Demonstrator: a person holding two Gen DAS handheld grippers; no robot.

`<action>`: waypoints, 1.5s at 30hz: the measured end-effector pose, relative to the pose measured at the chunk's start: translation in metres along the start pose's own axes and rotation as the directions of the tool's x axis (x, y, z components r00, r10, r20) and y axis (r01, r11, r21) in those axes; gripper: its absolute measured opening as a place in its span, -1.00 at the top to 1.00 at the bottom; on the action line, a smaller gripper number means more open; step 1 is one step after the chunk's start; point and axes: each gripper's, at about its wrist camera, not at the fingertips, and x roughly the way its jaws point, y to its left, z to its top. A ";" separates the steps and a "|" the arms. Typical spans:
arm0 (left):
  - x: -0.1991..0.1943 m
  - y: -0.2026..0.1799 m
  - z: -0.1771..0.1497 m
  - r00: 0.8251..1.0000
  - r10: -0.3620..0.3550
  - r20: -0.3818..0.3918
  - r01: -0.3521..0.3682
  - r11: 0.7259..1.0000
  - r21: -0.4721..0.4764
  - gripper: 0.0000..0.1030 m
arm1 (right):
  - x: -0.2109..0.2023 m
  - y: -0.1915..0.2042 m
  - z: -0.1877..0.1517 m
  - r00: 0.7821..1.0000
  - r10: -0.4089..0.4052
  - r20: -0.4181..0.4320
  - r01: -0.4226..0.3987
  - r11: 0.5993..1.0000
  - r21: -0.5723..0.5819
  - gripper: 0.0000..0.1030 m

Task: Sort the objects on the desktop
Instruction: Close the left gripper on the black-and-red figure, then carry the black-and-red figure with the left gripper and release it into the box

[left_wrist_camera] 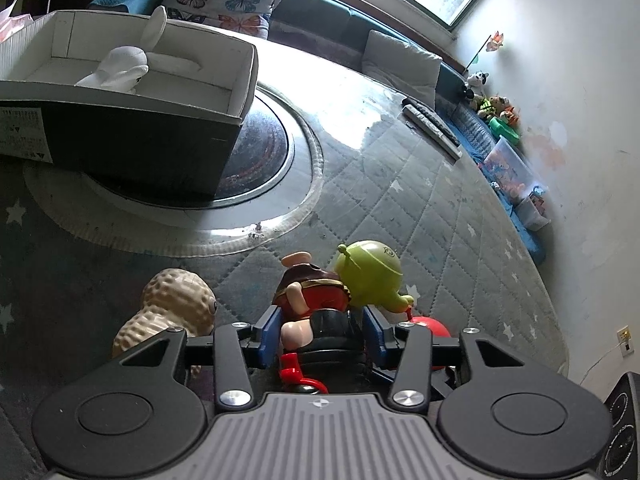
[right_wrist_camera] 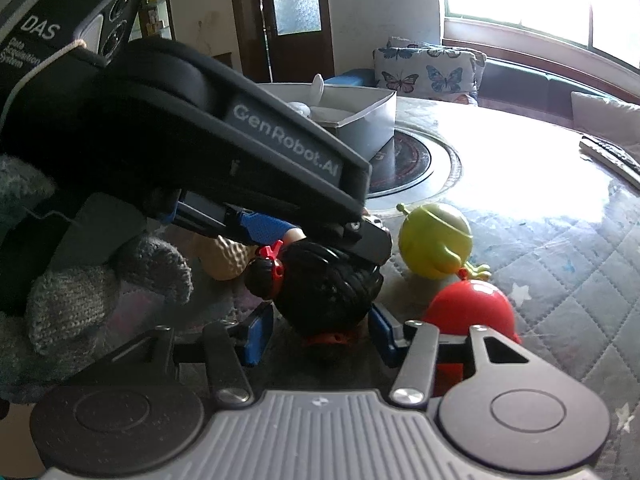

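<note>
Left gripper (left_wrist_camera: 322,330): blue-padded fingers (left_wrist_camera: 269,330) closed part-way around the small figurine with black hair, red bow and brown-and-red dress (left_wrist_camera: 316,304), pads against both its sides. It lies between the fingers, legs pointing away from the camera.

Left of the left fingers, just beside: tan dimpled peanut-shaped toy (left_wrist_camera: 172,314). Ahead of the right-hand finger, touching the figurine: lime-green round alien-head toy (left_wrist_camera: 370,276). Right of that finger: red rounded plastic toy (left_wrist_camera: 426,326), mostly hidden. All rest on the grey quilted star-print desk (left_wrist_camera: 440,208).

Well ahead and left: open white cardboard box with dark outer sides (left_wrist_camera: 236,80), holding white moulded shapes; it stands on a round glass turntable (left_wrist_camera: 276,216).

Right wrist view adds: right gripper (right_wrist_camera: 318,338), fingers wide apart, straddling the figurine's black-haired head (right_wrist_camera: 324,288); contact cannot be told. The left gripper body (right_wrist_camera: 248,148) crosses the frame from upper left, held by a hand in a grey knitted glove (right_wrist_camera: 100,288), unseen in the left view. The red toy (right_wrist_camera: 472,308) shows fully here, just ahead of the right-hand finger; the green toy (right_wrist_camera: 436,240) further ahead. The peanut toy (right_wrist_camera: 224,256) is mostly hidden.
</note>
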 end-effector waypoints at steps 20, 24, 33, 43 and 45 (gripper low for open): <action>-0.049 -0.006 0.025 0.989 -0.004 0.146 -0.001 0.999 0.036 0.09 | -0.016 0.009 0.040 0.996 0.025 0.087 -0.018 0.997 -0.081 0.02; -0.061 0.000 0.046 0.981 0.005 0.192 -0.013 0.999 0.040 0.08 | -0.010 0.014 0.065 0.993 0.042 0.114 -0.028 0.992 -0.119 0.02; -0.066 0.026 0.109 0.968 0.041 0.249 -0.050 0.998 0.030 0.09 | 0.023 0.025 0.134 0.983 0.085 0.162 -0.057 0.983 -0.174 0.02; -0.040 0.061 0.168 0.968 0.082 0.239 -0.089 0.996 0.018 0.09 | 0.092 0.019 0.186 0.987 0.100 0.128 -0.080 0.985 -0.151 0.02; -0.028 0.068 0.174 0.971 0.091 0.221 -0.098 0.995 0.022 0.09 | 0.107 0.015 0.191 0.990 0.100 0.103 -0.085 0.986 -0.140 0.02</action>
